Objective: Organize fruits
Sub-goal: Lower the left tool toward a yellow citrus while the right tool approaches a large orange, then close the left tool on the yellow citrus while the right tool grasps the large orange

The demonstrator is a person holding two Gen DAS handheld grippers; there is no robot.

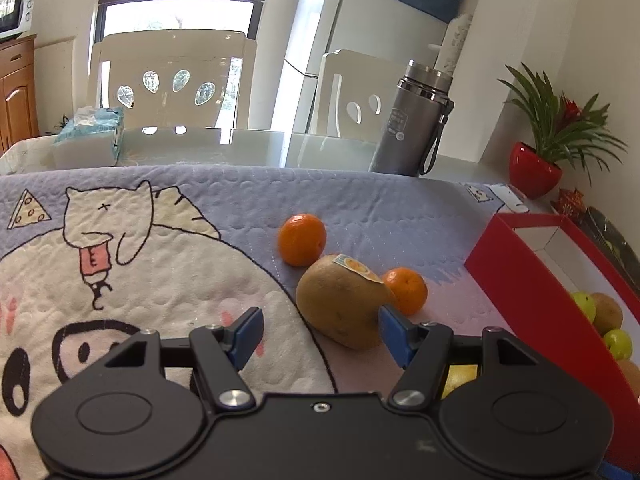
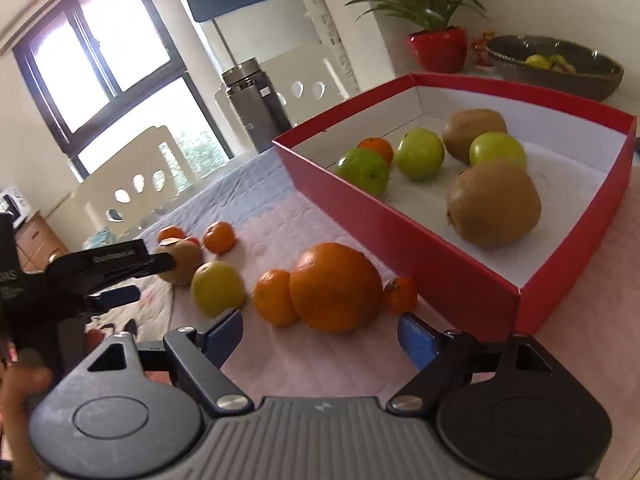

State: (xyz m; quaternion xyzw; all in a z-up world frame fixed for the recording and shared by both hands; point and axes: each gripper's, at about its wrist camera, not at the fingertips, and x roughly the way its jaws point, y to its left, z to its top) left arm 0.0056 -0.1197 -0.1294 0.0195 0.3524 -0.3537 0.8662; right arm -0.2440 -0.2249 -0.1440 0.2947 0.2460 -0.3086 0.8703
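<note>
My left gripper (image 1: 320, 334) is open. A brown pear with a sticker (image 1: 340, 304) lies on the cloth just ahead of it, close to the right finger (image 1: 394, 334). Two mandarins (image 1: 302, 239) (image 1: 405, 290) lie behind the pear. My right gripper (image 2: 320, 334) is open and empty, just short of a large orange (image 2: 336, 286) flanked by two mandarins (image 2: 274, 296) (image 2: 400, 294) and a yellow-green apple (image 2: 218, 288). The red box (image 2: 440, 264) holds several green apples, brown pears and a mandarin. The left gripper (image 2: 132, 280) also shows at the left of the right wrist view.
A grey flask (image 1: 412, 120) stands at the back of the table beside a red potted plant (image 1: 536, 168). A tissue pack (image 1: 90, 136) lies at the back left. A dark bowl with fruit (image 2: 556, 66) sits behind the box. White chairs stand beyond the table.
</note>
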